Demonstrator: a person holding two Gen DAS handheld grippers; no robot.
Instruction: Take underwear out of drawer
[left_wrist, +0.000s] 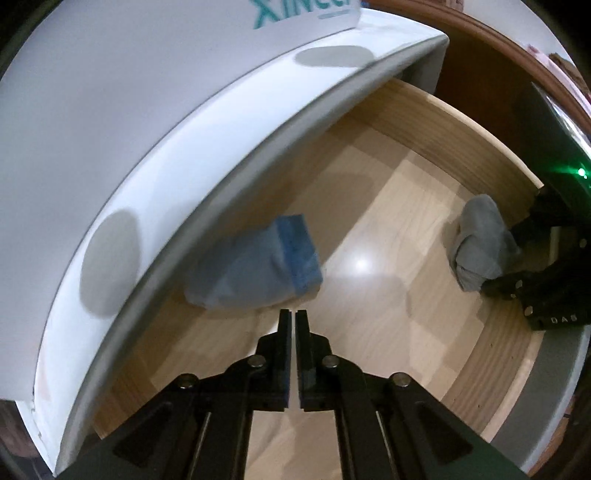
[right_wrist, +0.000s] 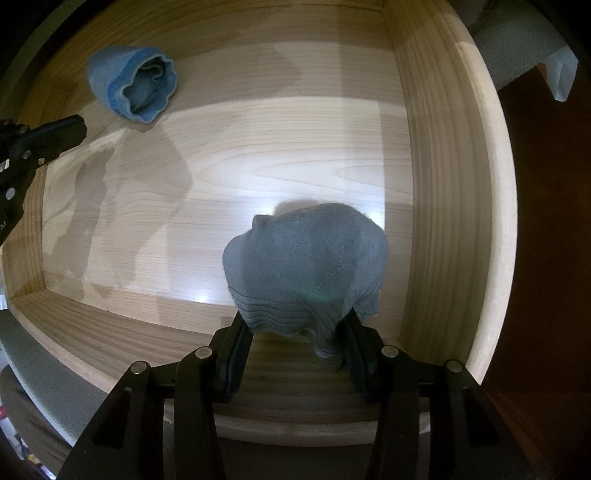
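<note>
- Nearest in the right wrist view, the right gripper (right_wrist: 295, 328) points straight down into the wooden drawer (right_wrist: 436, 184), its jaws clamped on the lower edge of a grey rolled garment (right_wrist: 306, 258). The pads squeeze the ribbed hem from both sides.
- The grey roll sits close to the drawer's right wall and near its front corner. Only its hem is pinched; the bulk bulges beyond the pads, so I judge that the grip could slip or the roll could unravel as it is lifted.
- A lift that drifts sideways could snag the cloth on that near wall, since there is little room there.
- In the left wrist view, the left gripper (left_wrist: 294, 314) has its jaws together with nothing between them. It hangs above the drawer floor, its tips just short of a light blue rolled garment (left_wrist: 258, 266).
- The blue roll, with its darker blue band, lies on the floor at the far left of the drawer, partly under the overhanging white cabinet top (left_wrist: 110, 147). It is not held.
- If the left gripper goes for it, the jaws must first open. The white edge just above leaves a tight approach, so a knock there seems likely, or a push that sends the roll further under.
- Farthest off, a sheet with teal lettering (left_wrist: 306, 14) lies on the white top.
</note>
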